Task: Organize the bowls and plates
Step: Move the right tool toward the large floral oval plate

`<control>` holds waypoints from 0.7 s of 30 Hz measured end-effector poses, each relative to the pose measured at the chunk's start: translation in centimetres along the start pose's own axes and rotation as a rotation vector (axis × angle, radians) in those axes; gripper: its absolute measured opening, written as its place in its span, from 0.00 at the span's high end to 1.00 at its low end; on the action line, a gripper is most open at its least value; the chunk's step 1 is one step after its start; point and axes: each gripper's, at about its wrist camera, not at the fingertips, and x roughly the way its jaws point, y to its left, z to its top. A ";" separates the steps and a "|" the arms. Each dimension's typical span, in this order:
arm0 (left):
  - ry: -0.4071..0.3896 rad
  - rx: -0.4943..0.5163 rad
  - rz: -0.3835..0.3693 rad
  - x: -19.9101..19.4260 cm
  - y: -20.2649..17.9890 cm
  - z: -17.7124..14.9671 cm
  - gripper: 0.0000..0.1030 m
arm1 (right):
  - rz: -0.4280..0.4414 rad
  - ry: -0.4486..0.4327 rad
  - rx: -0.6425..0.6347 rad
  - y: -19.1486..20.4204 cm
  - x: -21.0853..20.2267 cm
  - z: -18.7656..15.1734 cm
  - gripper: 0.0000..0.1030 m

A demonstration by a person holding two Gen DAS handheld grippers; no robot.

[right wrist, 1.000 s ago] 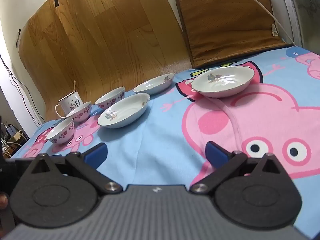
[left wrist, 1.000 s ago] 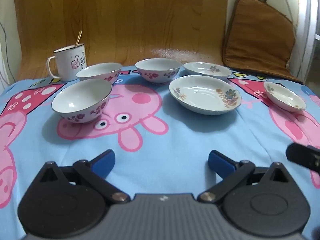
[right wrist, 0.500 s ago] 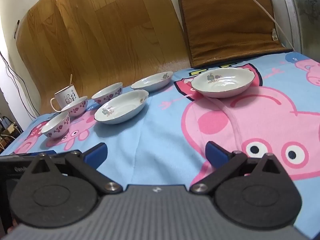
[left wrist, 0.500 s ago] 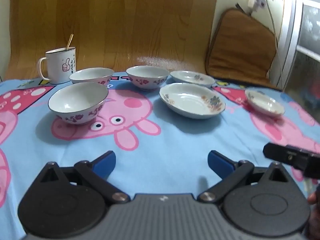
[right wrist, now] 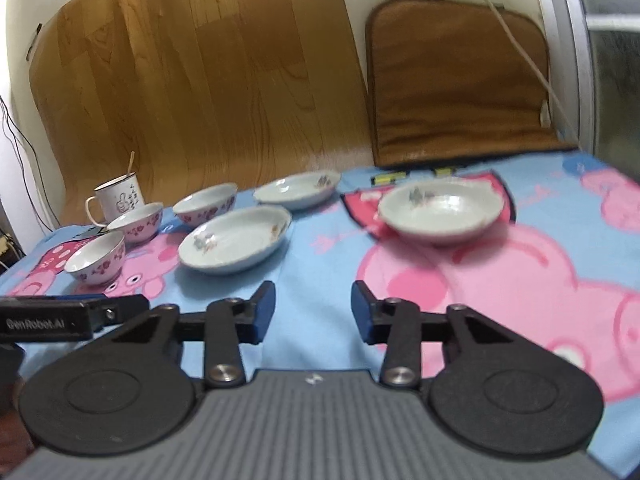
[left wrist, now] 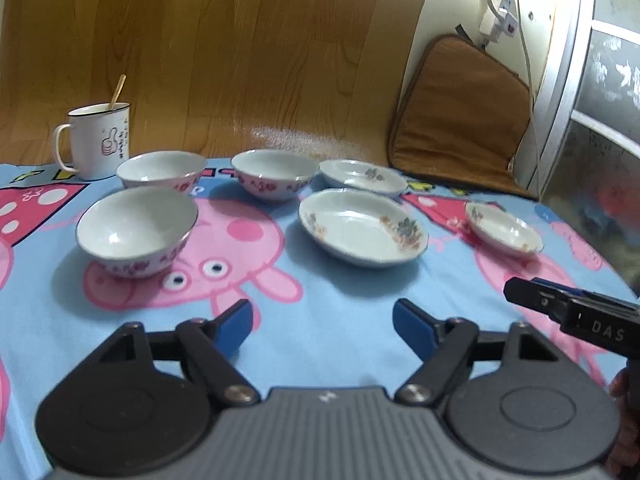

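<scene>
The left claw [left wrist: 322, 322] hangs low over the blue cartoon cloth [left wrist: 340, 320], its blue-tipped fingers [left wrist: 236, 322] spread wide with nothing between them. Ahead and to its left sits a flowered bowl [left wrist: 136, 236]; beyond that stand a second bowl [left wrist: 160, 170] and a third bowl [left wrist: 274, 174], with a white mug [left wrist: 100, 142] holding a spoon at the far left. Ahead and slightly right lies a large shallow plate [left wrist: 362, 232], a second plate [left wrist: 362, 176] behind it, and a small plate [left wrist: 504, 230] well off to the right.

The right claw [right wrist: 313, 310] is also released, fingers apart though narrower, gripping nothing. The small plate [right wrist: 440, 208] lies ahead and to its right; the large plate [right wrist: 234, 242] is ahead-left, the bowls beyond it. The other claw's black finger pokes in at the left edge.
</scene>
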 end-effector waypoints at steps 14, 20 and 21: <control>0.028 -0.064 -0.090 4.2 -1.4 5.5 0.43 | -0.144 -0.043 0.161 -7.2 1.4 4.4 0.63; 0.063 -0.143 0.011 6.5 0.3 5.9 0.43 | 0.042 0.072 0.109 -4.6 4.3 4.7 0.63; 0.071 -0.144 0.021 6.9 0.4 5.9 0.43 | 0.078 0.094 0.101 -3.8 5.2 4.9 0.63</control>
